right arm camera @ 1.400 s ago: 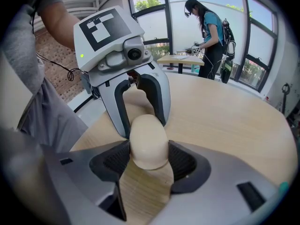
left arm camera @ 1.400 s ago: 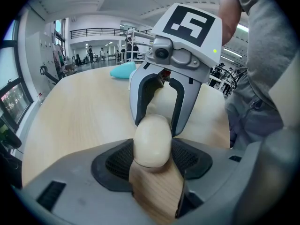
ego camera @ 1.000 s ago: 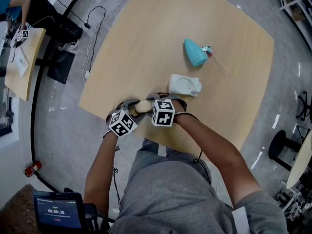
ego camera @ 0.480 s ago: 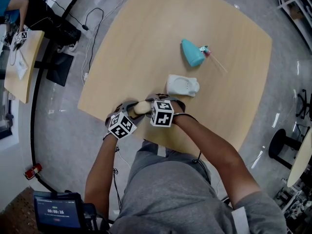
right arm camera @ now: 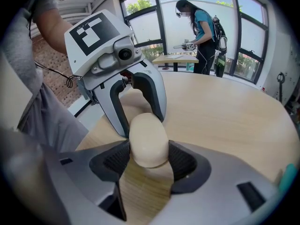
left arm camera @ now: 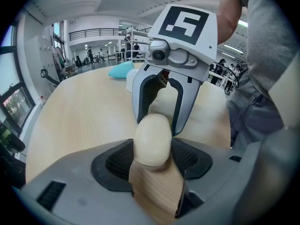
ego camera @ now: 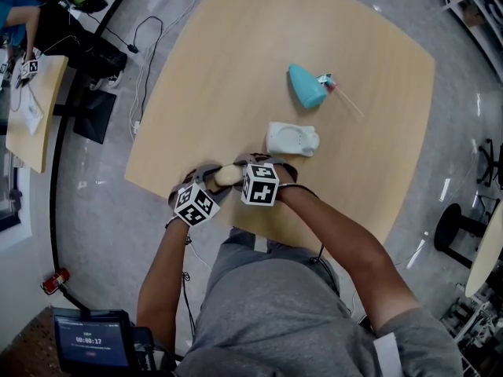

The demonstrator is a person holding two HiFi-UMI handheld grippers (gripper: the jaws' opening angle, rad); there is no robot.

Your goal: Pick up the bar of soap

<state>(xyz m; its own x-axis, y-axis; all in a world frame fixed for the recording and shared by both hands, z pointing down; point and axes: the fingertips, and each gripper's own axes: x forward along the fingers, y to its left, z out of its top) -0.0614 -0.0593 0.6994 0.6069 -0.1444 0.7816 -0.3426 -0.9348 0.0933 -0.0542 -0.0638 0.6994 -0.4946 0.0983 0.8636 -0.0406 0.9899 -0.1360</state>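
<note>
Head view shows the cream, oval bar of soap (ego camera: 229, 174) near the front edge of the pale wooden surface (ego camera: 236, 77), held from two sides. The left gripper (left arm camera: 152, 151) has its fingers closed on one rounded end, and the right gripper (right arm camera: 149, 159) clamps the opposite end, probably so that the smooth bar cannot twist out. The soap looks matte, unmarked and egg-like. Whether it is already lifted is not clear.

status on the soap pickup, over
Both shut on bar of soap, opposite ends: left gripper, right gripper. Soap at near edge of table; lift-off not clear. White dish and teal bottle stand apart, nothing in the way.
</note>
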